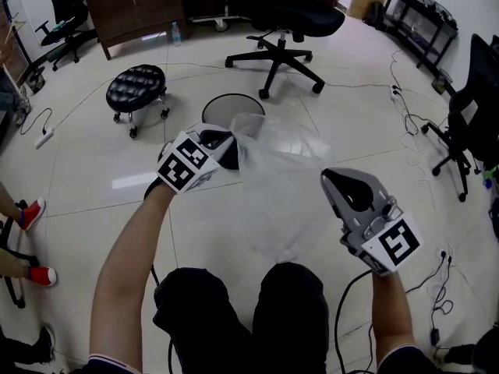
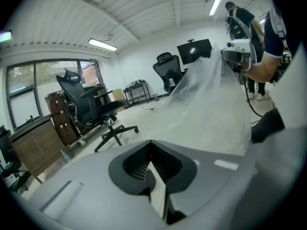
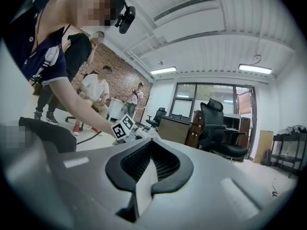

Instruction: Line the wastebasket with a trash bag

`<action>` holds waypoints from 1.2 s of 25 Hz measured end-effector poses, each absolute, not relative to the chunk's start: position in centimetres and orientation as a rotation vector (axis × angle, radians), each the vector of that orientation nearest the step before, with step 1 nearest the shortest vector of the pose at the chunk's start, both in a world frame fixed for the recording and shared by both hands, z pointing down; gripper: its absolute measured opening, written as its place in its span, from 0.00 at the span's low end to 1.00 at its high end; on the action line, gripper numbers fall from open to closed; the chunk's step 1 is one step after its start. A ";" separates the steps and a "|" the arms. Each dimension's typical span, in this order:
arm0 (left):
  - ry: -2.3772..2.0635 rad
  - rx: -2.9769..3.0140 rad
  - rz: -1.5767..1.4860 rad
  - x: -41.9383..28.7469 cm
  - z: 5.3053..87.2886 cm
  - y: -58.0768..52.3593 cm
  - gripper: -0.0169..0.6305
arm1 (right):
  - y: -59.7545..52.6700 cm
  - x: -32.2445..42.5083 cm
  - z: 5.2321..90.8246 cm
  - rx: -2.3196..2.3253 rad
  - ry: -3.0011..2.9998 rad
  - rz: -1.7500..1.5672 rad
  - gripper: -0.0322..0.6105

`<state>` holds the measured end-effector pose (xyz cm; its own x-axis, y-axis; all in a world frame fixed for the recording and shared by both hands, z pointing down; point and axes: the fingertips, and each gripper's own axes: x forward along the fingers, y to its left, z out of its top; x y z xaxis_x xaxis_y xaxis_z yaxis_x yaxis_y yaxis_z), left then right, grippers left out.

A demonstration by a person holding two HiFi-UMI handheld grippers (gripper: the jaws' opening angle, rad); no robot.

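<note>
Above the pale tiled floor (image 1: pixel 93 170), a seated person holds a clear trash bag (image 1: pixel 281 178) stretched between two grippers. The left gripper (image 1: pixel 218 140) sits at about 10 o'clock from the bag's middle. Its jaws are closed together on a bunched edge of the film, and its own view shows a thin white sliver pinched between them. The right gripper (image 1: pixel 343 179) is at 3 o'clock from the bag. Its jaws are likewise clamped on a strip of the plastic. The bag hangs slack over the person's knees. The round wastebasket (image 1: pixel 230 109) stands on the floor at 12 o'clock, just beyond the left gripper and apart from the bag. A black tufted stool (image 1: pixel 136 86) is at its 9 o'clock, and an office chair (image 1: pixel 292 18) is farther off at 1 o'clock.
</note>
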<state>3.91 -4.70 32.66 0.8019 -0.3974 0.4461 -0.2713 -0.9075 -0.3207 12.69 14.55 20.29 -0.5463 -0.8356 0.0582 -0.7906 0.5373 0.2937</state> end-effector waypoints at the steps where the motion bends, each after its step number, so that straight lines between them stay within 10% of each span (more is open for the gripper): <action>1: 0.523 -2.758 -0.764 3.5 32.7 -4.2 0.04 | 14.3 13.2 20.7 1.392 -2.575 -0.336 0.05; 30: 0.793 -2.807 -1.123 -3.2 37.0 0.5 0.04 | 7.4 17.4 32.4 1.435 -2.510 0.079 0.05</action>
